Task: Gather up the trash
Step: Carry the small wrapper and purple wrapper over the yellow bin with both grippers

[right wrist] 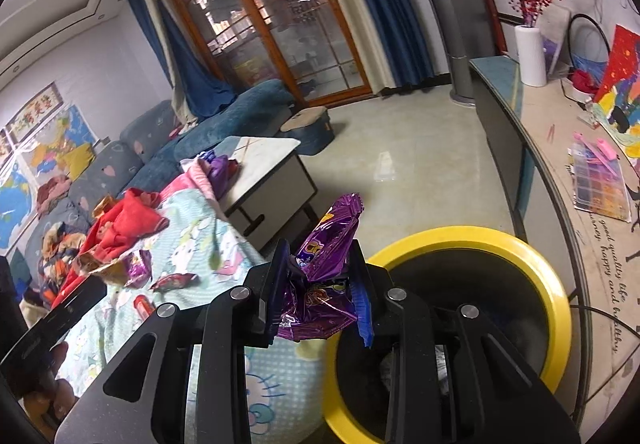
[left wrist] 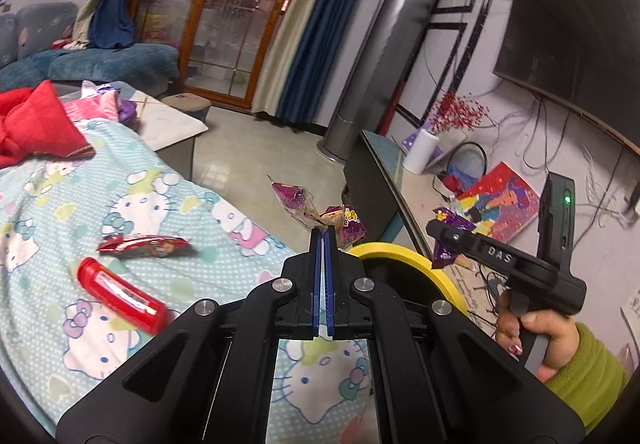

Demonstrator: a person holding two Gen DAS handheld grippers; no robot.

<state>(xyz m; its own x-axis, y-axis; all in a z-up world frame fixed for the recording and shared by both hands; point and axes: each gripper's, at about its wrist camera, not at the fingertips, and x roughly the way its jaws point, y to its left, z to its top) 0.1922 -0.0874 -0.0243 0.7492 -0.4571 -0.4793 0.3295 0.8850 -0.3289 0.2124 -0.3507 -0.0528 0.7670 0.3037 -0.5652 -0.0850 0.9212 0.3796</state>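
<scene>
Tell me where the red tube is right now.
In the left wrist view the red tube lies on the Hello Kitty blanket, lower left of the fingers, just below the red snack wrapper.

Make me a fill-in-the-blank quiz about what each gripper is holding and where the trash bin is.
1. The right gripper is shut on a ___ wrapper.
2. The bin has a ___ rim.
3. The left gripper pinches a wrapper with its jaws nearly ___.
4. A red tube lies on the ___ blanket.

Missing words: purple; yellow; closed; Hello Kitty
</scene>
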